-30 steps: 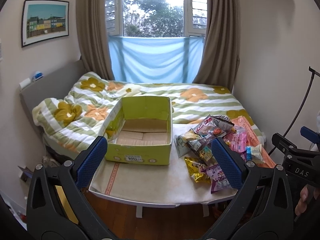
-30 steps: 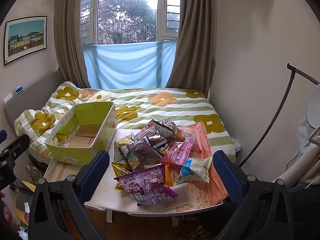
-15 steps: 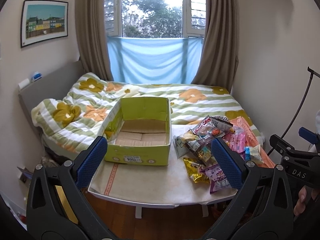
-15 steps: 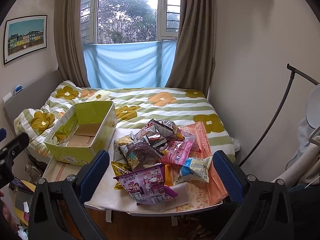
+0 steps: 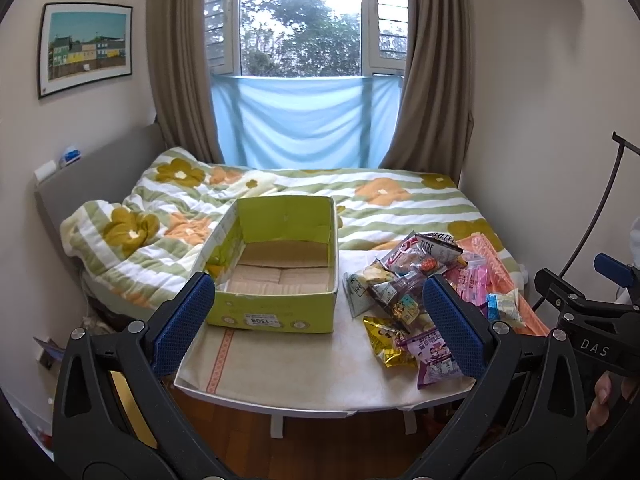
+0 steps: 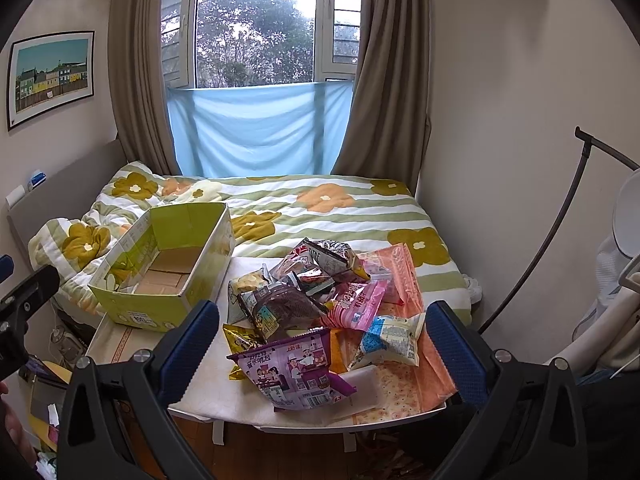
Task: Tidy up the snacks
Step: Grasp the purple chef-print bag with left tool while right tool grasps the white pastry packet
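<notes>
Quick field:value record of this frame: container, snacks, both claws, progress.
container: open green cardboard box on the white cloth-covered table, nothing inside
snacks: pile of mixed foil and plastic packets on the table, beside the box on its right, none boxed
nearest packet: purple snack bag at the table's front edge
left claw: open, holding nothing, short of the table
right claw: open, holding nothing, facing the pile
progress: sorting not started

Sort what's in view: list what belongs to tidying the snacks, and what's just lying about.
For the job:
- green cardboard box, nothing in it
- pile of snack packets
- purple packet nearest the right claw

Just there:
- flowered quilt
- framed picture
- blue cloth under the window
</notes>
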Demonstrator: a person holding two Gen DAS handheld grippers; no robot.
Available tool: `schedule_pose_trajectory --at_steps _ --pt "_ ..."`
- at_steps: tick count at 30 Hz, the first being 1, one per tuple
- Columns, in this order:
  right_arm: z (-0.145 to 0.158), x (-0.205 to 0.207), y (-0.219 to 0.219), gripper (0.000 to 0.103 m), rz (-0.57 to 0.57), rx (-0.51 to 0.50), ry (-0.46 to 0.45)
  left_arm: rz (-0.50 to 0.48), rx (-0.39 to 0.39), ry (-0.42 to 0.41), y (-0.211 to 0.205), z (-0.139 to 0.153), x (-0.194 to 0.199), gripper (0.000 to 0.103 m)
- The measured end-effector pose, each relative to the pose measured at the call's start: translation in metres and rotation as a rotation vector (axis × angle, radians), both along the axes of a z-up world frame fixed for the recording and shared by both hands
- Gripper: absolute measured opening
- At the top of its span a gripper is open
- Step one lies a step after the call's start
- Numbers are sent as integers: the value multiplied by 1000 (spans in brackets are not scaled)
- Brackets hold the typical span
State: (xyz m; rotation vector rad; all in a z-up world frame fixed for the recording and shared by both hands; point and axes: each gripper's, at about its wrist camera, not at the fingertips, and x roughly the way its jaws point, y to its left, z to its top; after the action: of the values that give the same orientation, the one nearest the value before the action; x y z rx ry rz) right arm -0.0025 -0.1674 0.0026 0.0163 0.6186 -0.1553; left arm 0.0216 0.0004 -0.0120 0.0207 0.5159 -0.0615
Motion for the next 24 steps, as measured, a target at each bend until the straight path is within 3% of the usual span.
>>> schedule_pose_trajectory --at_steps 11,19,24 --pt "0 3 -17 103 -25 23 9 -63 -5 60 -4 -5 21 103" --pt "-40 10 -54 103 -77 101 96 -251 -48 217 -26 -63 58 103" --pt "-79 14 -80 103 -98 112 164 -330 -61 291 -62 -106 73 103"
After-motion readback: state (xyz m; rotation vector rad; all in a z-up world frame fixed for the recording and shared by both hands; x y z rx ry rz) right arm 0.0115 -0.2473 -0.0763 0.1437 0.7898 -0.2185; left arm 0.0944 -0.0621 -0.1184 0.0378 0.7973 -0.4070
